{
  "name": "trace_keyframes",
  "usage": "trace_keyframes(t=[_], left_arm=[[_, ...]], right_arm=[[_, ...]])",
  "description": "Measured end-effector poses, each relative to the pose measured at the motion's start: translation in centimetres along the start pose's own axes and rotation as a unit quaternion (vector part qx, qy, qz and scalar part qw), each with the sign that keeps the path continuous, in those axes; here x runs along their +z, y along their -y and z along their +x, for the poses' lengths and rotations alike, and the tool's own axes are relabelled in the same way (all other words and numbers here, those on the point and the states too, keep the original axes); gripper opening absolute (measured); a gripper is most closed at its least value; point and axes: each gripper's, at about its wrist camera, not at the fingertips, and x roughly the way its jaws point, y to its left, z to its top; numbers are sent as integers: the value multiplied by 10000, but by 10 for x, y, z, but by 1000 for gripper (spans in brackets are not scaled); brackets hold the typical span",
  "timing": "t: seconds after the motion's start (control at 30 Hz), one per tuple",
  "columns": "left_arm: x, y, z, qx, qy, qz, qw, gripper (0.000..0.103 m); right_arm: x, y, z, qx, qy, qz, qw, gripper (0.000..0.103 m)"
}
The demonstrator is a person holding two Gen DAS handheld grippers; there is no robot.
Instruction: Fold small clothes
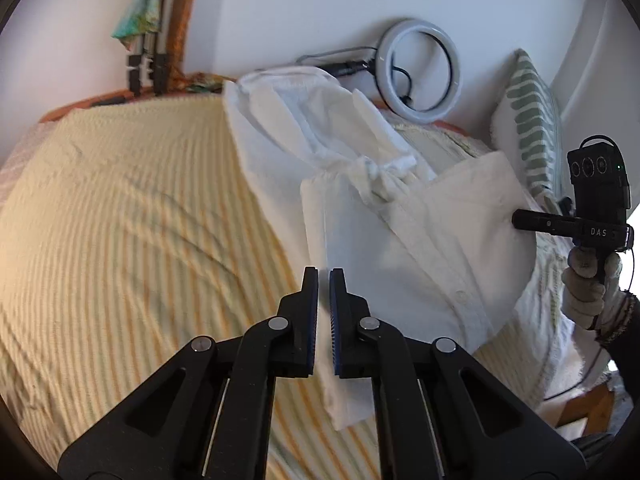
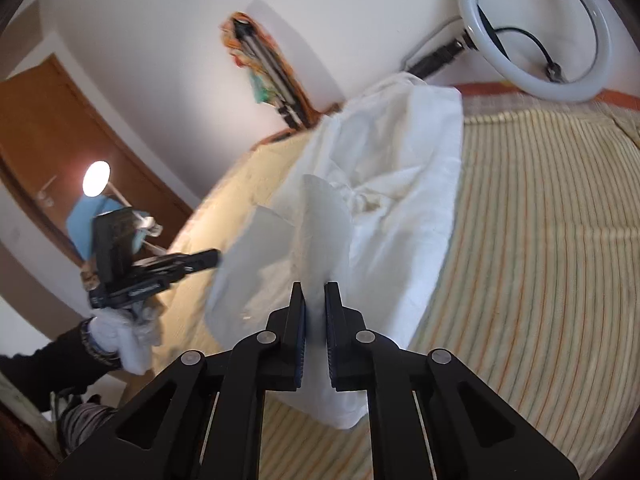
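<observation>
Left wrist view: shirt (image 1: 420, 240) lies on the bed cover (image 1: 120, 220), spreading from centre toward 1 o'clock. Left gripper (image 1: 324, 276) enters from 6 o'clock, closed on the shirt's near edge. Right gripper (image 1: 520, 220) at 3 o'clock, its tips at the shirt's right edge, with a gloved hand (image 1: 588, 292) below it. Ring light (image 1: 420, 72) behind the shirt at 12 to 1 o'clock, leaning on the wall. Pillow (image 1: 532, 128) at 2 o'clock, behind the shirt's right part.

Right wrist view: shirt (image 2: 392, 184) runs centre to 12 o'clock on the bed cover (image 2: 540, 240). Right gripper (image 2: 316, 292) pinches its near edge; left gripper (image 2: 208, 260) at 9 o'clock, at the shirt's left edge. Ring light (image 2: 536, 28) at 1 o'clock. Door (image 2: 60, 128) at 10 o'clock.
</observation>
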Motion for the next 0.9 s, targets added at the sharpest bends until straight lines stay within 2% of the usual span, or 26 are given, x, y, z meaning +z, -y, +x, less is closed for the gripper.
trace_keyframes(t=[0.07, 0.1, 0.2, 0.23, 0.33, 0.4, 0.53, 0.57, 0.6, 0.63, 0.7, 0.77, 0.83, 0.9], left_arm=[[-2, -10, 9, 25, -160, -203, 9997, 4], [-3, -14, 11, 31, -199, -306, 9993, 4], [-3, -18, 4, -30, -16, -417, 9991, 4], [0, -17, 0, -51, 43, -416, 9991, 8], [10, -13, -6, -154, 146, -247, 9995, 42], [19, -8, -1, -164, 109, -107, 9997, 43], [33, -5, 29, -380, -220, -171, 9989, 43], [35, -4, 38, -366, -328, -169, 9986, 38], [36, -4, 44, -389, -414, -149, 9983, 28], [36, -2, 50, -371, -499, -102, 9980, 2], [34, 1, 49, -342, -454, -35, 9984, 2], [33, 2, 28, -392, -99, -104, 9991, 1], [34, 1, 13, -281, 245, -59, 9993, 1], [35, -6, 25, -93, 103, -20, 9999, 1]], right_arm=[[2, 16, 22, -378, -331, 286, 9983, 7], [2, 22, 29, -434, -442, 409, 9972, 8], [6, 25, 27, -227, -369, 576, 9974, 13], [6, 24, 22, -123, -313, 575, 9978, 14], [5, 23, 5, 23, -190, 631, 9978, 23], [3, 22, -2, 55, -163, 620, 9979, 24], [4, 20, -6, 51, -161, 605, 9980, 24], [5, 19, -4, 18, -173, 591, 9981, 24], [6, 17, 0, -44, -199, 560, 9982, 23], [6, 17, 2, -83, -242, 543, 9982, 17], [6, 15, 7, -68, -271, 494, 9984, 9], [8, 13, 3, 54, -136, 425, 9990, 8], [11, 16, 0, 173, 31, 468, 9987, 8], [14, 28, 6, -13, -46, 662, 9978, 8]])
